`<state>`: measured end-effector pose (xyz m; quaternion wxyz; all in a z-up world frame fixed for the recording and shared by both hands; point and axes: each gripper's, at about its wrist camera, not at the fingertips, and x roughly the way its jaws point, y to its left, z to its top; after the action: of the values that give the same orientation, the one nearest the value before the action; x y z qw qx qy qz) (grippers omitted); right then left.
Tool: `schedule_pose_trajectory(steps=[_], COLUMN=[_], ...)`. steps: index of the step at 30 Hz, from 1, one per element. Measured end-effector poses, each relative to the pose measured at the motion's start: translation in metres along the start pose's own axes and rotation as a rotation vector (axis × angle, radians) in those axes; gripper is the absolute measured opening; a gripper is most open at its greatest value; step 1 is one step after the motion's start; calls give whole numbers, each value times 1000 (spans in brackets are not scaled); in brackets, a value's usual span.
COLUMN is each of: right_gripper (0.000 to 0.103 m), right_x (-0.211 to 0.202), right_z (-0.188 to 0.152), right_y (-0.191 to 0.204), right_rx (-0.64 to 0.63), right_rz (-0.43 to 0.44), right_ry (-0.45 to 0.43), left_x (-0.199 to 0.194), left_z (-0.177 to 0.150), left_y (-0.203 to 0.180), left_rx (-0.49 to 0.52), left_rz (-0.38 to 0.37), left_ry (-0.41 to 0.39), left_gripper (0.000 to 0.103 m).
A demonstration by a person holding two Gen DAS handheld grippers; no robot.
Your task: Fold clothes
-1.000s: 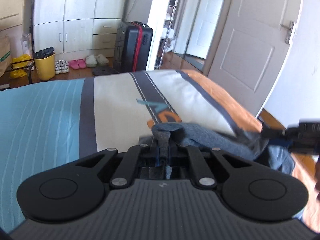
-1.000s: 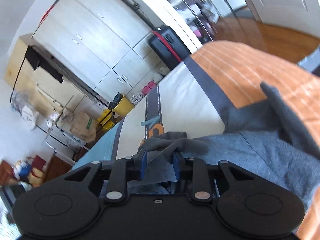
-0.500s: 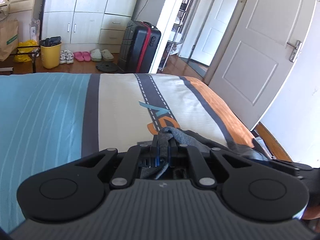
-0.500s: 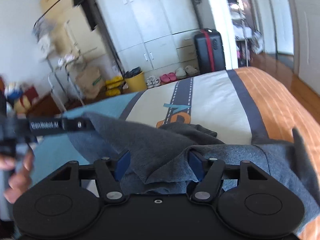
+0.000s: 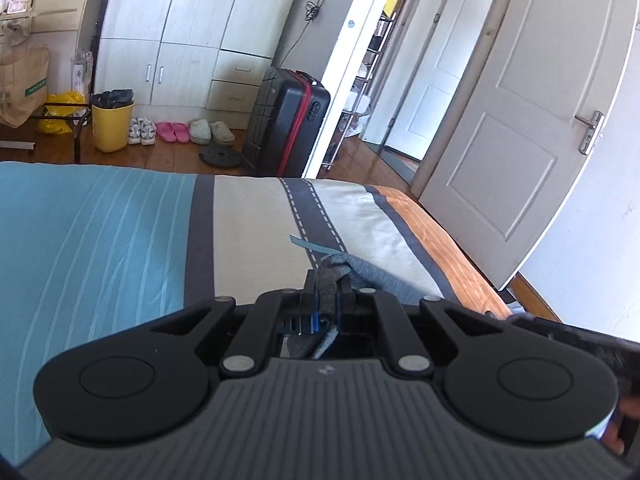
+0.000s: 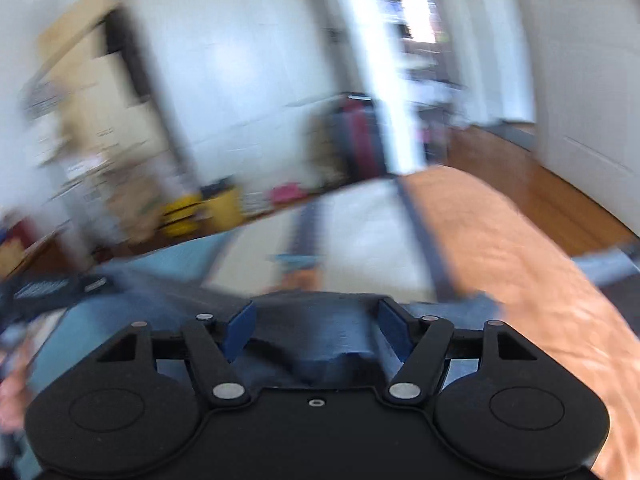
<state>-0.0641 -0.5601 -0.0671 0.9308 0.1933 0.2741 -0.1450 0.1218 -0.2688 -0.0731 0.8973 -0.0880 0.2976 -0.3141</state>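
Grey garment pinched by the left hand-held gripper over a striped bed; right one spread wide.

The bed (image 5: 120,248) fills the lower view, its cover running in blue, cream and orange bands, with a white door (image 5: 520,140) to the right and a black suitcase (image 5: 286,120) standing on the floor past the bed's far edge. The grey garment (image 5: 362,276) lies bunched on the cream band near the orange one. The left hand-held gripper (image 5: 328,292) has its fingers pressed together on a fold of that cloth. In the blurred right wrist view, the right hand-held gripper (image 6: 316,330) has its blue pads (image 6: 240,332) well apart, with the cloth lying slack between them.
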Motion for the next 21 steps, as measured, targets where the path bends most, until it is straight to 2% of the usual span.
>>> schedule_pose_trajectory(steps=[1, 3, 5, 7, 11, 16, 18, 19, 21], right_gripper=[74, 75, 75, 75, 75, 74, 75, 74, 74], right_x=[3, 7, 3, -3, -15, -33, -32, -28, -20], right_z=[0, -5, -9, -8, 0, -23, -26, -26, -25], right_y=[-11, -35, -48, -47, 1, 79, 99, 105, 110], right_rx=[53, 177, 241, 247, 22, -407, -487, -492, -467], right_rz=[-91, -177, -106, -15, 135, 254, 225, 211, 224], right_ry=[32, 92, 85, 70, 9, -52, -47, -28, -14], left_x=[0, 0, 2, 4, -1, -11, -15, -18, -24], left_z=[-1, -3, -4, -5, -2, 2, 0, -3, -11], left_y=[-1, -3, -6, -10, -23, -33, -37, -39, -43], left_rx=[6, 6, 2, -1, 43, 72, 82, 88, 86], left_rz=[-4, -11, -20, -31, -49, -93, -82, -71, -106], left_ry=[-3, -5, 1, 9, -7, -23, 12, 26, 30], left_gripper=[7, 7, 7, 7, 7, 7, 7, 7, 7])
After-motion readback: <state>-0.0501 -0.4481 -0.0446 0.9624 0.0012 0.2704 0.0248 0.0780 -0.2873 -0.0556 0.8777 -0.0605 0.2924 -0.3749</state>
